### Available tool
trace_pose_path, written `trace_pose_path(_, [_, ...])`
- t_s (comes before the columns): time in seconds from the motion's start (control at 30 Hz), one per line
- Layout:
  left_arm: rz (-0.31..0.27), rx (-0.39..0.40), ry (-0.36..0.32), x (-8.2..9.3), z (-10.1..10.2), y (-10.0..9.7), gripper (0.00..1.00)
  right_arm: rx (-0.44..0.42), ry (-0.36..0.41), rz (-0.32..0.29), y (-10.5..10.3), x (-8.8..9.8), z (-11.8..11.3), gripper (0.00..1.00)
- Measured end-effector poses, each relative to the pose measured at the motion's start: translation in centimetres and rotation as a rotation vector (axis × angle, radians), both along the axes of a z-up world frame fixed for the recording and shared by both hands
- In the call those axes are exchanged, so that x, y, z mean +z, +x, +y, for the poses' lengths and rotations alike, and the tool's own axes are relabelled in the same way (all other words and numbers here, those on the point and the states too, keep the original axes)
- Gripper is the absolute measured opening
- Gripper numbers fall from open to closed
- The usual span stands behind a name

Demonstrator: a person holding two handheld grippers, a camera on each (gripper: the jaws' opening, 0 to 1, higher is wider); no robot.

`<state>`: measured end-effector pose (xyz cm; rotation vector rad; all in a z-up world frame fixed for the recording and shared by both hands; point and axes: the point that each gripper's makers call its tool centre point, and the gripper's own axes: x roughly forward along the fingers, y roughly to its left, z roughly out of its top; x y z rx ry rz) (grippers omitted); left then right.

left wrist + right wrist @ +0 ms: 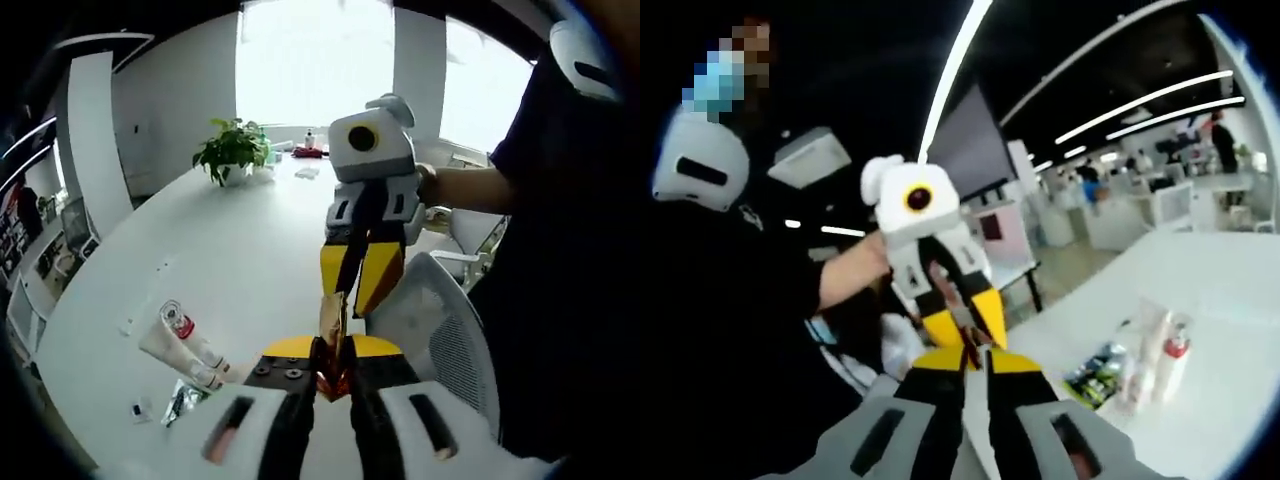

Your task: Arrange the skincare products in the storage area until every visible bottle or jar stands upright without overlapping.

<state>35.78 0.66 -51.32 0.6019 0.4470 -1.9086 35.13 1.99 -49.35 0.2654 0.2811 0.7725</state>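
Left gripper view shows a small reddish-gold sachet (333, 340) pinched between both tools above the tabletop (240, 250): the left gripper (333, 375) is clamped on its lower end, the right gripper (352, 290) narrowed on its upper end. It looks thin, crinkled and shiny. This reads as a handover or a pull on the packet, not yet any standing-up of products. Next, one tool should probably let go so the other can set it down. A white tube with a red cap (185, 345) and a dark green packet (180, 400) lie near the table's near edge.
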Motion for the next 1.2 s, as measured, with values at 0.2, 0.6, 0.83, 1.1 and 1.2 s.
trace_pose_path(0.2, [0.029, 0.0, 0.002, 0.1, 0.1, -0.6, 0.16, 0.013, -0.063, -0.068, -0.5, 0.1, 0.2, 0.0])
trace_pose_path(0.6, [0.394, 0.182, -0.133, 1.7, 0.8, 0.1, 0.43, -0.058, -0.018, -0.113, -1.3, 1.4, -2.2, 0.0])
trace_pose_path(0.83, [0.522, 0.303, -0.174, 0.8, 2.2, 1.1, 0.38, -0.079, 0.092, -0.13, -1.6, 2.8, -2.5, 0.0])
trace_pose_path(1.1, [0.874, 0.355, -0.413, 4.8, 1.3, 1.0, 0.16, -0.084, 0.209, -0.153, -1.1, 3.9, -2.0, 0.0])
trace_pose_path(1.2, [0.805, 0.342, -0.368, 3.9, 1.3, 0.7, 0.08, -0.093, 0.23, -0.149, -1.0, 4.0, -2.1, 0.0])
